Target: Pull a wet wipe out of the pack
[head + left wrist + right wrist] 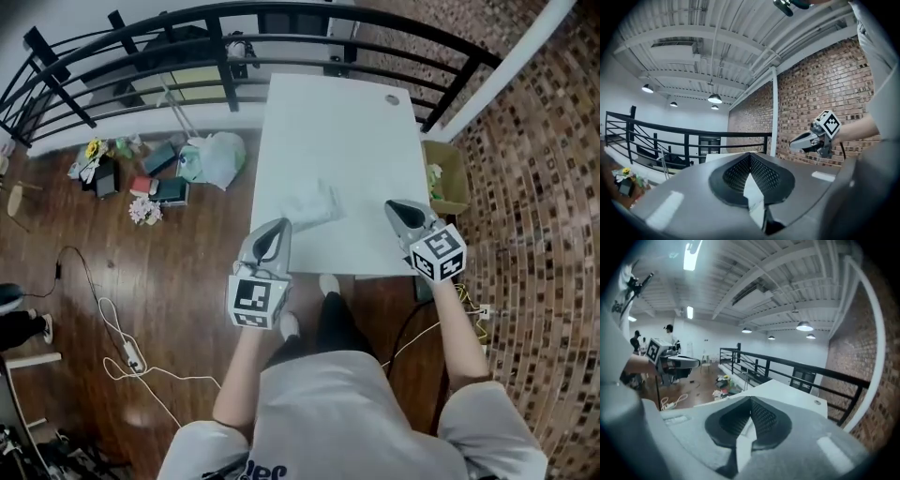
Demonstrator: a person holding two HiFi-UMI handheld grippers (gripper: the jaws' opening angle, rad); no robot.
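Note:
The wet wipe pack (311, 203), pale and crinkled, lies on the white table (337, 122) near its front edge. In the head view my left gripper (277, 225) hovers at the table's front left corner, just left of the pack and apart from it. My right gripper (392, 205) is over the front right part of the table, a hand's width right of the pack. In both gripper views the jaws meet with nothing between them: left gripper (750, 157), right gripper (751, 401). Neither gripper view shows the pack.
A black railing (234, 37) runs behind the table. Bags, flowers and boxes (159, 173) litter the wooden floor at left, with white cables (122, 347) nearer me. A cardboard box (448, 178) stands by the table's right side, beside a brick wall (534, 187). A small grey disc (392, 99) sits at the far right corner.

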